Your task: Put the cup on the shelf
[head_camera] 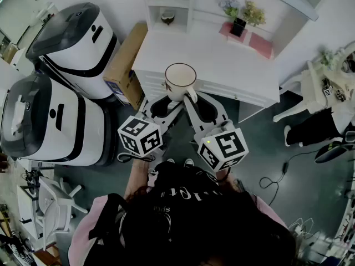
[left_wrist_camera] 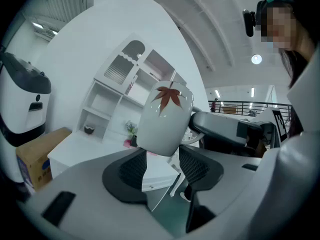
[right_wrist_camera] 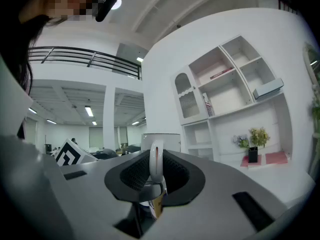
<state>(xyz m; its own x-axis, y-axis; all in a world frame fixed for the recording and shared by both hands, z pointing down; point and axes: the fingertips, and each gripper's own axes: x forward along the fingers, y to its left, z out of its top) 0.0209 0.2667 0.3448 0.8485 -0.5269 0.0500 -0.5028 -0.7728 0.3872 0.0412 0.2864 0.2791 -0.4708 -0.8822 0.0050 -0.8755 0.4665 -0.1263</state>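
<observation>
A white cup (head_camera: pixel 180 79) with a red leaf print (left_wrist_camera: pixel 169 96) hangs in the air in front of the white desk (head_camera: pixel 222 65). My right gripper (head_camera: pixel 194 97) is shut on the cup's handle (right_wrist_camera: pixel 156 159), which stands upright between its pads. My left gripper (head_camera: pixel 166 102) is open at its widest. The cup's base sits just at the left fingertips (left_wrist_camera: pixel 190 161), and the pads do not press on it. The white shelf unit (head_camera: pixel 169 4) stands at the back of the desk, and its compartments show in both gripper views (left_wrist_camera: pixel 115 94) (right_wrist_camera: pixel 225 84).
Two large white machines (head_camera: pixel 72 37) (head_camera: pixel 50 121) and a cardboard box (head_camera: pixel 125 65) stand left of the desk. A small bowl (head_camera: pixel 167 16) sits in a low shelf compartment. A flower pot (head_camera: pixel 241 18) stands on pink mats. A white chair (head_camera: pixel 310 93) is at the right.
</observation>
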